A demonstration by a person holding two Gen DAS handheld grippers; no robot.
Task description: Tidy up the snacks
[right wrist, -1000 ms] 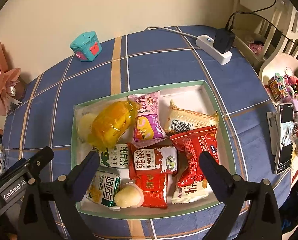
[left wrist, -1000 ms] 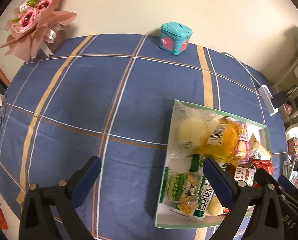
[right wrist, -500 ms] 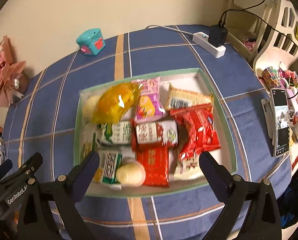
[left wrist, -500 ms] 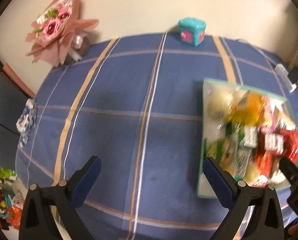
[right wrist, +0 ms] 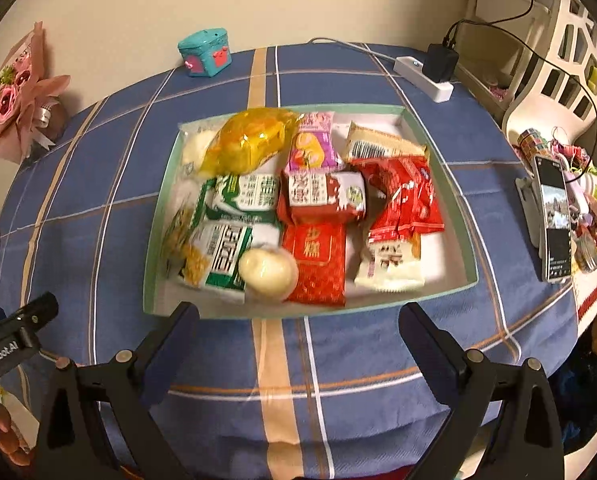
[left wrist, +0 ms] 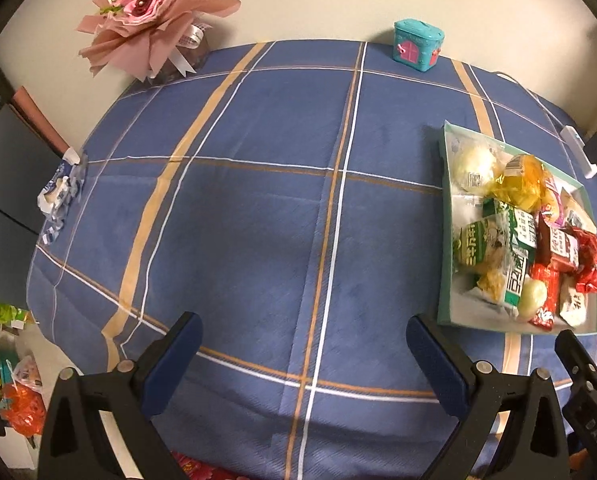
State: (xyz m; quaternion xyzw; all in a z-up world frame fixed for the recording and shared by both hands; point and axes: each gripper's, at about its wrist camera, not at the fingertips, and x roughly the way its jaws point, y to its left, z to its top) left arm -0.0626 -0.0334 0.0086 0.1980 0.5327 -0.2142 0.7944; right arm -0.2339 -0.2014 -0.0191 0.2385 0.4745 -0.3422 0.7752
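A shallow green-edged box [right wrist: 468, 236] holds several wrapped snacks: a yellow bag [right wrist: 250, 144], green packets [right wrist: 246, 196], red packets [right wrist: 406, 196] and a pale round jelly cup [right wrist: 268, 270]. My right gripper [right wrist: 298, 320] is open and empty, just in front of the box's near rim. The box also shows in the left wrist view [left wrist: 445, 264] at the right. My left gripper [left wrist: 304, 334] is open and empty over bare blue cloth, left of the box.
A blue plaid cloth [left wrist: 258, 208] covers the table. A pink bouquet [left wrist: 150, 20] and a teal toy box [left wrist: 416, 44] stand at the back. A power strip [right wrist: 422, 76] and a phone on a stand [right wrist: 554, 216] lie right of the box.
Both grippers have pulled back toward the table's near edge. The left one has swung left, away from the box. Both stay open.
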